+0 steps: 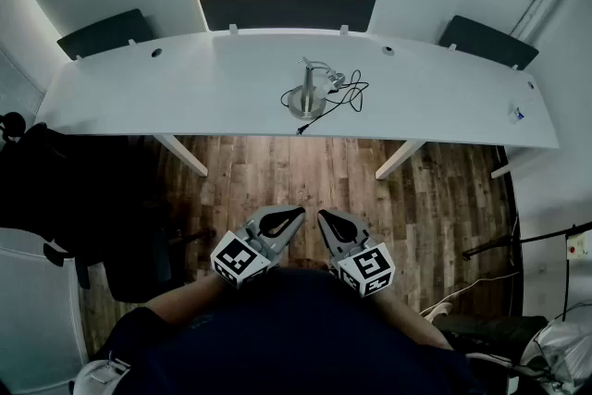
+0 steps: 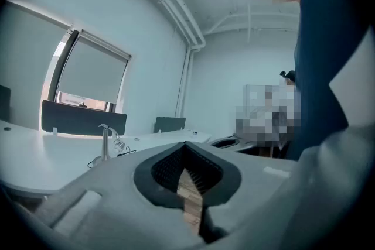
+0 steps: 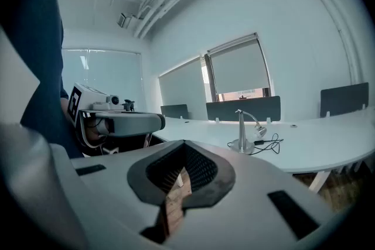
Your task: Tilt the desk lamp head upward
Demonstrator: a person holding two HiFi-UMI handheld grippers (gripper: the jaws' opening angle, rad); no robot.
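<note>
A silver desk lamp stands on its round base near the middle of the long white desk, its small head bent down to the right and a black cable looped beside it. The lamp also shows far off in the left gripper view and the right gripper view. Both grippers are held low against the person's body, over the wooden floor and well short of the desk. My left gripper and right gripper are both shut, with nothing between the jaws.
Dark divider panels line the desk's far edge under a window with a lowered blind. Slanted white desk legs stand over the wooden floor. A black chair with dark gear sits at the left, and a small object lies at the desk's right end.
</note>
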